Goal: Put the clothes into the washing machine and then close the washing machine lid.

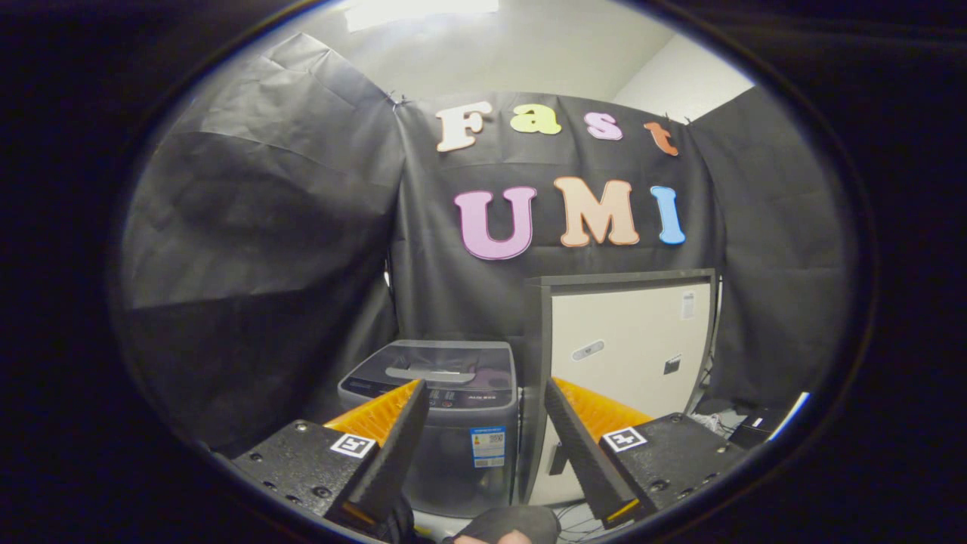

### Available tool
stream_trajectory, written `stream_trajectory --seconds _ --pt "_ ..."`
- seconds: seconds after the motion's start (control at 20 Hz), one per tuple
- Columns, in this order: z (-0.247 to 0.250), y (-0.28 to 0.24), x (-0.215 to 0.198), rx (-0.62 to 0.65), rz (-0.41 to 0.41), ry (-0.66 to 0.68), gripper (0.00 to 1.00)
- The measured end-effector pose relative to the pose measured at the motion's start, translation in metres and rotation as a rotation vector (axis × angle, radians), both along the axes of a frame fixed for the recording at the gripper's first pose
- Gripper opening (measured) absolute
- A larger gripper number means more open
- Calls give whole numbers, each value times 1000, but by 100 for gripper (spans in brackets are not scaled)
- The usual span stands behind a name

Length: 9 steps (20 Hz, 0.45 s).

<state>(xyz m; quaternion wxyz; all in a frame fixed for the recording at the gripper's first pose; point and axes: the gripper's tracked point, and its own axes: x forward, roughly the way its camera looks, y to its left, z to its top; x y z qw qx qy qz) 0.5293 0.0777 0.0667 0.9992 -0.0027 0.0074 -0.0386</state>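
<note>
The washing machine [442,423] is taken as the landmark: it is set on the floor against the booth's black wall, some way beyond the gripper's fingers and seen through the gap between them. Its lid [446,363] is seen lying flat and closed over the tub, with the control panel along the near edge; by that, it can be judged that the lid has to be lifted before anything is loaded, or that loading is already done. This cannot be settled from here.

Just to the right of the washing machine, a pale cabinet [627,355] with a dark frame is stood upright, taller than the machine and close beside it.

Nearer than the washing machine, the gripper [483,423] is held level and aimed at the machine's front, probably so that the approach can be lined up. Its fingers are spread wide apart and nothing is held between them.

No clothes can be made out. A small dark bundle [502,521] is seen low between the fingers, well short of the washing machine; whether it is cloth or a gloved hand cannot be told.
</note>
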Motion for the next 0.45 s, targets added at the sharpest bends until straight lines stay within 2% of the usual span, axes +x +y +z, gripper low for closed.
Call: stream_trajectory --seconds 0.45 --pt "-1 2 0 -6 4 0 94"
